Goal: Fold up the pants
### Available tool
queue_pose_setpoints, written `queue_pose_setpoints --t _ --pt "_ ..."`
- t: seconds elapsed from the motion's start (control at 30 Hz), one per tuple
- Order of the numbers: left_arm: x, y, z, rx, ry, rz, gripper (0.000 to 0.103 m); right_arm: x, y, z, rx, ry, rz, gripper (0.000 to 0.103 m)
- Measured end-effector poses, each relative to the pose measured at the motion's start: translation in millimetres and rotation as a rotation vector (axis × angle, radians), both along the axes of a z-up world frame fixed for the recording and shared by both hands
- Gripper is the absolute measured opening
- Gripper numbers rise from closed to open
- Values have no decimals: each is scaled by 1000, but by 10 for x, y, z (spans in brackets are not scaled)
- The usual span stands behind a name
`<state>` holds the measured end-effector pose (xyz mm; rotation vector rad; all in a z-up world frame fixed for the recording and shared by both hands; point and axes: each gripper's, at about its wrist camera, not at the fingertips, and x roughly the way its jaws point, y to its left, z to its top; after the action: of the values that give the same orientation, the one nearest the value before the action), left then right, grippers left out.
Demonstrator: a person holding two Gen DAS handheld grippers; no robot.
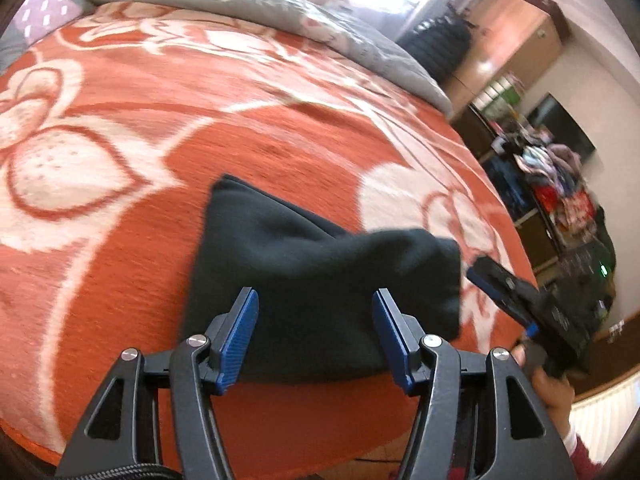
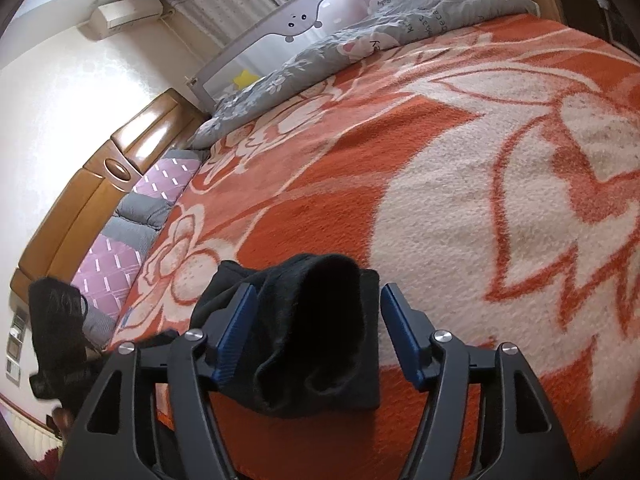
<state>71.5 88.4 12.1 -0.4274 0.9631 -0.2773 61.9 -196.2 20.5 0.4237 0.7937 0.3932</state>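
Note:
The black pants (image 1: 320,276) lie folded in a compact bundle on the orange and white blanket (image 1: 200,140), near the bed's front edge. My left gripper (image 1: 316,300) is open, its blue pads either side of the bundle's near edge, holding nothing. The right gripper (image 1: 508,292) shows in the left wrist view just right of the bundle. In the right wrist view the pants (image 2: 312,332) sit between the spread pads of my right gripper (image 2: 318,296), which is open. The blanket (image 2: 440,180) stretches away behind.
A grey quilt (image 1: 256,8) is bunched along the bed's far side, also in the right wrist view (image 2: 360,36). A wooden headboard (image 2: 92,196) and pink-grey pillows (image 2: 148,208) lie left. Shelves with clutter (image 1: 552,184) stand beyond the bed's right edge.

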Motion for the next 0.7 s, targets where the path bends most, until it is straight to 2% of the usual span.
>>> queue_pose_setpoints --t 0.27,0.5,0.6,0.7 --pt "314 115 -76 72 20 32 63 -4 233 -41 -97 12 4 70" --pt "616 85 -194 100 55 27 63 50 292 -157 -103 49 7 70" --pt "746 38 -280 143 84 22 63 86 301 -212 -105 67 5 70" --pt "824 28 -368 175 109 29 58 104 309 -247 -105 73 9 71"
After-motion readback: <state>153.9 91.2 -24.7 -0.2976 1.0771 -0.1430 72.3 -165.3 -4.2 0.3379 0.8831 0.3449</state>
